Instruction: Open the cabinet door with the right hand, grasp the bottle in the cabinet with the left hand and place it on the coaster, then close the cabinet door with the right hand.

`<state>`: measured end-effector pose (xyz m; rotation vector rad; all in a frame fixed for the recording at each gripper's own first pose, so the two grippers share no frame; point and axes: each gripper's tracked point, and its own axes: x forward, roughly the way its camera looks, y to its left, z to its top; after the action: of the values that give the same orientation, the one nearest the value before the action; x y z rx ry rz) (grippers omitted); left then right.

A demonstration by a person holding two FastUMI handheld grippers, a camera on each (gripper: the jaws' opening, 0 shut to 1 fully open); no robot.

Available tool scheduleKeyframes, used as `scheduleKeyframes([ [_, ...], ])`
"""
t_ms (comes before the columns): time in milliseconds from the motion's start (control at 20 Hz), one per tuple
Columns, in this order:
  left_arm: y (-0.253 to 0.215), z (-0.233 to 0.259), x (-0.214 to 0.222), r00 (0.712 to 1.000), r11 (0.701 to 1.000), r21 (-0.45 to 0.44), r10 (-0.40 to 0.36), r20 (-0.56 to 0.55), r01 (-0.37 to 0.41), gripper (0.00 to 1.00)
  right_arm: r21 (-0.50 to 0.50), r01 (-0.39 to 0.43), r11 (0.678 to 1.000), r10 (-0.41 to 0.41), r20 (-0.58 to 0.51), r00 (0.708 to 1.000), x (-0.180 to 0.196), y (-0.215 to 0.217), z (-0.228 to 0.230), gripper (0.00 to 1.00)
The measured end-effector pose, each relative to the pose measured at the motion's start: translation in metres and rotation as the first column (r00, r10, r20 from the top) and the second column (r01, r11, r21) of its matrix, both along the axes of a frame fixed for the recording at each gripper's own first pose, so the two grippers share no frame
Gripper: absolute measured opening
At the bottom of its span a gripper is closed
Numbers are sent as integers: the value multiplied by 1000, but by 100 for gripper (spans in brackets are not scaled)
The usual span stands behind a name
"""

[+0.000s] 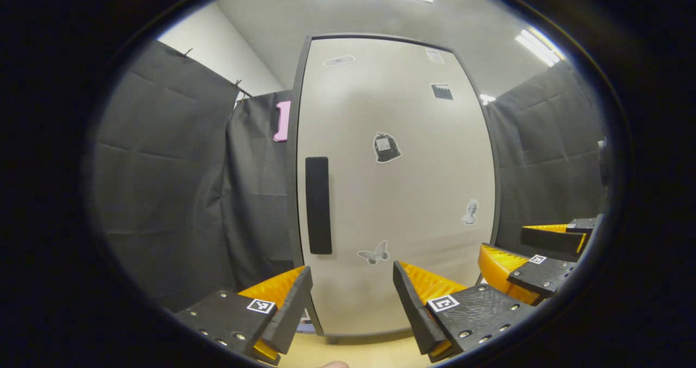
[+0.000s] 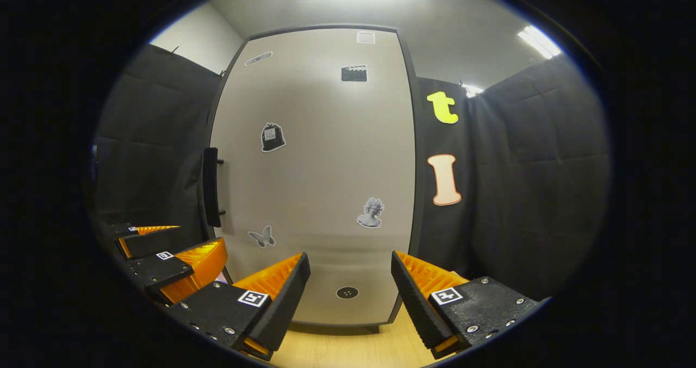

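I am holding my left gripper with its two black-and-orange ribbed fingers spread wide apart and nothing between them, hovering over the pale wooden tabletop just in front of the cabinet. In the left gripper view my right gripper is showing low at the right edge, beside the cabinet's lower right corner. In the right gripper view my right gripper is likewise gaping wide and gripping nothing, and my left gripper is sitting off to its left, near the door's handle side.

The tall light-grey cabinet door with a dark frame is standing upright and closed, its long axis running vertically and its flat face turned toward me. It is carrying several small black-and-grey stickers, among them a butterfly sticker low down and a clapperboard sticker near the top. A long black bar handle is running vertically along the door's left edge; in the right gripper view the handle is standing off the door on two short posts.

The door is covering the cabinet's inside. The cabinet's bottom edge is partly blocked by my fingers, and the small dark round mark low on the door is too small to make out.
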<state>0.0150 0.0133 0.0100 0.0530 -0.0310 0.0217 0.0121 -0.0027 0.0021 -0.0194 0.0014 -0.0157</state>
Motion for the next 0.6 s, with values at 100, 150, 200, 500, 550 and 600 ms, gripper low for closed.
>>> scheduleKeyframes([
  [100, 1, 0, 1, 1000, 1000, -1, -1, -5, 1, 90, 2, -5, 1000, 5, 6, 1000, 1, 3, 2, 93],
  [150, 1, 0, 1, 1000, 1000, 2, -2, -6, 2, 90, 2, -6, 1000, 6, 10, 1000, 1, 4, 4, 93],
  [200, 2, 1, 2, 1000, 1000, 5, -2, -3, 2, 90, -3, -2, 1000, 2, 15, 1000, 2, 3, 6, 93],
  [500, 9, 10, -4, 1000, 1000, 11, 3, 20, -4, 86, -32, -7, 999, 8, 23, 1000, 9, 6, 11, 93],
  [550, 11, 11, -5, 1000, 1000, 10, 3, 22, -3, 86, -34, -9, 999, 9, 24, 1000, 10, 6, 12, 93],
  [600, 13, 11, -7, 1000, 1000, 8, 5, 23, -5, 86, -32, -10, 999, 11, 27, 1000, 11, 8, 13, 93],
])
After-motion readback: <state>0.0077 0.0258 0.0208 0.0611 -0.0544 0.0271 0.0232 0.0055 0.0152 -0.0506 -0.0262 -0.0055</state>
